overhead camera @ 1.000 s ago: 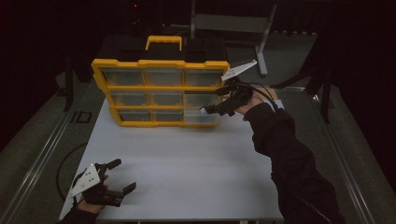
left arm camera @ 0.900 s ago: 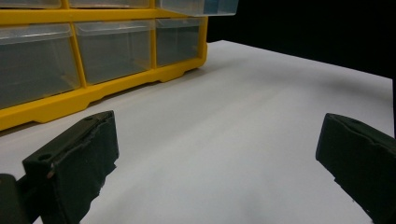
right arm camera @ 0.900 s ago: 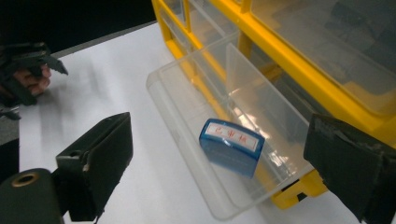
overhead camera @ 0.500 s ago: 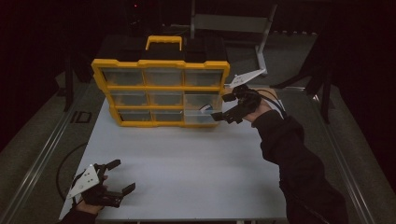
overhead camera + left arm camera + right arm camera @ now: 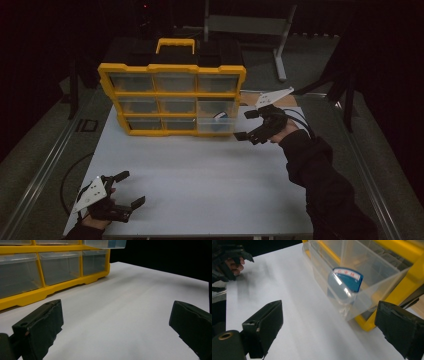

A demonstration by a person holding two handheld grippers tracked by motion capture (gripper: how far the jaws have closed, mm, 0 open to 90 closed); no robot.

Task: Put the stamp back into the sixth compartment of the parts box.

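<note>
The right hand-held gripper [image 5: 248, 125] is hovering just beside the lower right corner of the yellow plastic organiser cabinet with clear drawers [image 5: 172, 95], jaws spread wide and gripping nothing. In the right gripper view that same right hand-held gripper [image 5: 329, 325] is looking straight at the pulled-out clear plastic drawer [image 5: 352, 282], which is sticking forward from its yellow frame, and inside it a small blue packet with a white and red label [image 5: 345, 281] is leaning against the drawer's front wall. The drawer is sitting near the jaws without touching them.

Down at the near left corner of the white surface [image 5: 210, 170], the left hand-held gripper [image 5: 127, 189] is resting low, jaws also wide apart and empty. Its own view is showing the left hand-held gripper [image 5: 116, 322] facing the cabinet's bottom row of drawers across bare white surface, well apart from them.
</note>
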